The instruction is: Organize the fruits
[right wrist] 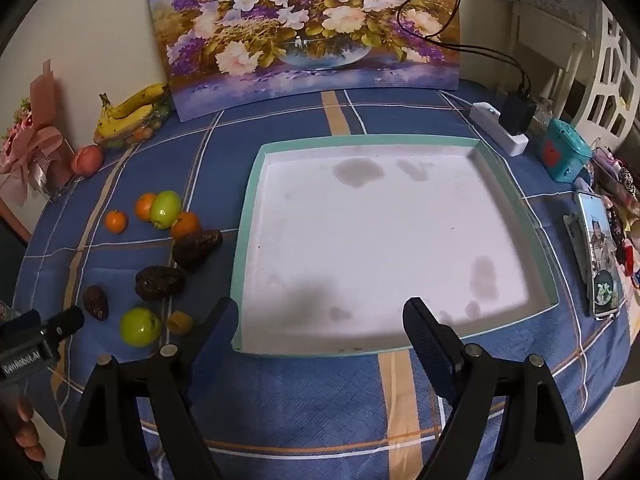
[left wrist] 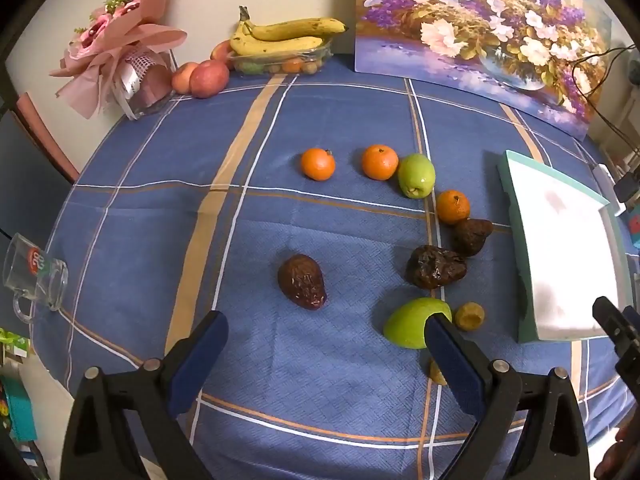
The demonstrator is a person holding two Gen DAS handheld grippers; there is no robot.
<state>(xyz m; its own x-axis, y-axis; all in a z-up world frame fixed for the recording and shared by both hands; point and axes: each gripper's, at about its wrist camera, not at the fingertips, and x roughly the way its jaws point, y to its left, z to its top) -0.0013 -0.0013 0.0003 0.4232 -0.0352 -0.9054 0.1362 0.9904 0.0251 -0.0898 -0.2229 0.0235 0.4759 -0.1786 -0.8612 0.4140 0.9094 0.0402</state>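
Loose fruit lies on the blue checked cloth: three oranges (left wrist: 318, 164), a green apple (left wrist: 416, 176), a second green apple (left wrist: 412, 322) near my left gripper's right finger, dark wrinkled avocados (left wrist: 302, 286) and a small yellow fruit (left wrist: 470, 316). My left gripper (left wrist: 326, 346) is open above the cloth, nothing between its fingers. A white tray with a teal rim (right wrist: 248, 216) is empty. My right gripper (right wrist: 320, 322) hangs open over the tray's near edge. The same fruits (right wrist: 140, 326) show at the left of the right wrist view.
Bananas on a clear dish (left wrist: 280, 36), red apples (left wrist: 208, 78) and a pink bouquet (left wrist: 116, 52) line the back wall beside a flower painting (right wrist: 304, 28). A glass mug (left wrist: 34, 276) lies at the left edge. A phone (right wrist: 600, 256), power strip (right wrist: 500, 128) and teal box (right wrist: 566, 154) sit right.
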